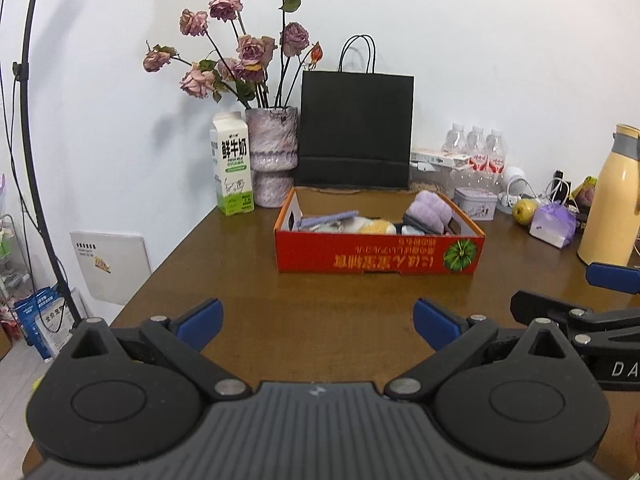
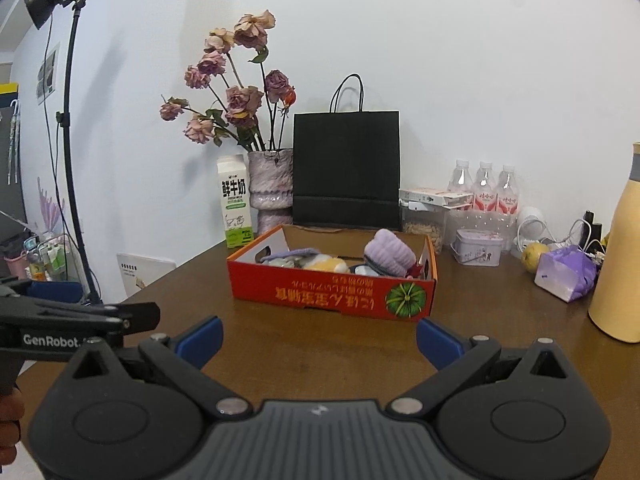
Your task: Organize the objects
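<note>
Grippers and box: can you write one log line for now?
left gripper: open, empty | right gripper: open, empty | box: on table, holds soft things

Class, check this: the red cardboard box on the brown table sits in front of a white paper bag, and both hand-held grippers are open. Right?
Not quite. The paper bag behind the red cardboard box is black, as the right wrist view shows. The rest stands.

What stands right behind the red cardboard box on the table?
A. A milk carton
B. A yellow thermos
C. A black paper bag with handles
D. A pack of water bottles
C: the black paper bag stands upright against the wall directly behind the red box; the other things sit off to the sides.
</note>
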Motion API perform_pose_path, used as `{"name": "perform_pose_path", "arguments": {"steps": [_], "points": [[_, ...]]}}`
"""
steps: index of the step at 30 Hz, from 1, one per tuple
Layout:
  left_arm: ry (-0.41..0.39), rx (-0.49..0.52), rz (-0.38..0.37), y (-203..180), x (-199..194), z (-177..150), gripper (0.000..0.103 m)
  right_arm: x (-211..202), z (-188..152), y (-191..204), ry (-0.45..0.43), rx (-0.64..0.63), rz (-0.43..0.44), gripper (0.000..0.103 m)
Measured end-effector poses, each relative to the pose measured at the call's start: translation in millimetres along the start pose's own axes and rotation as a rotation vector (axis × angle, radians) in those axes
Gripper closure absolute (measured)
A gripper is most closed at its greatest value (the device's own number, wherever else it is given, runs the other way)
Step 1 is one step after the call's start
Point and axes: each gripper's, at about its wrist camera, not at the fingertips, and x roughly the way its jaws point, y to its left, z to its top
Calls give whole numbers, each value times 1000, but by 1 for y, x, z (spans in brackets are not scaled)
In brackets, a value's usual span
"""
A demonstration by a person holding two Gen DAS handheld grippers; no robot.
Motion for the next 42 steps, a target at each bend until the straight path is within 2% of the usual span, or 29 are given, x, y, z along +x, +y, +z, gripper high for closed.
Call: {"name": "perform_pose_path", "arguments": {"steps": [19, 42], "points": [[-3, 4, 9, -3, -46, -27, 0, -45, -21, 9, -10, 6, -11, 0], [-4, 5, 8, -7, -54, -28, 0, -54, -23, 9, -15, 5, -14, 0]]}}
